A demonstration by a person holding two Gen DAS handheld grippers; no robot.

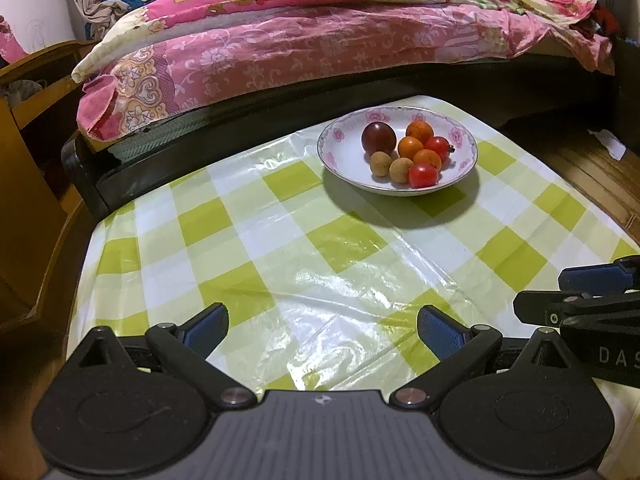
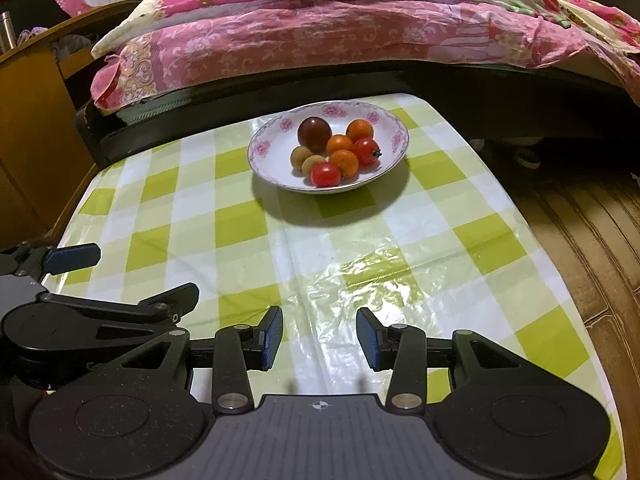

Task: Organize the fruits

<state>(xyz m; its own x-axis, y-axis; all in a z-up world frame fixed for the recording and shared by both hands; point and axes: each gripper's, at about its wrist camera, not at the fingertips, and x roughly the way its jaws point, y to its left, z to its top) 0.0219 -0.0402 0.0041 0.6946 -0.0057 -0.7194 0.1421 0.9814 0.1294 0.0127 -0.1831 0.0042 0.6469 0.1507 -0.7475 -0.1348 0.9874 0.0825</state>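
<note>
A white bowl with pink flowers [image 1: 340, 158] [image 2: 272, 168] stands at the far side of the green-checked table [image 1: 280, 248] [image 2: 240, 232]. It holds a dark purple fruit [image 1: 378, 138] [image 2: 314, 134], three orange fruits [image 1: 419, 131], two tan longans [image 1: 380, 163] and two red tomatoes [image 1: 423, 175] [image 2: 325, 174]. My left gripper [image 1: 322, 330] is open and empty, near the table's front. My right gripper [image 2: 319, 338] is open and empty beside it; it also shows at the right edge of the left wrist view [image 1: 592, 292].
A bed with a pink floral quilt [image 1: 320, 40] [image 2: 340, 28] runs behind the table. Wooden furniture [image 1: 28, 160] stands at the left. Wooden floor [image 2: 580, 240] lies to the right of the table.
</note>
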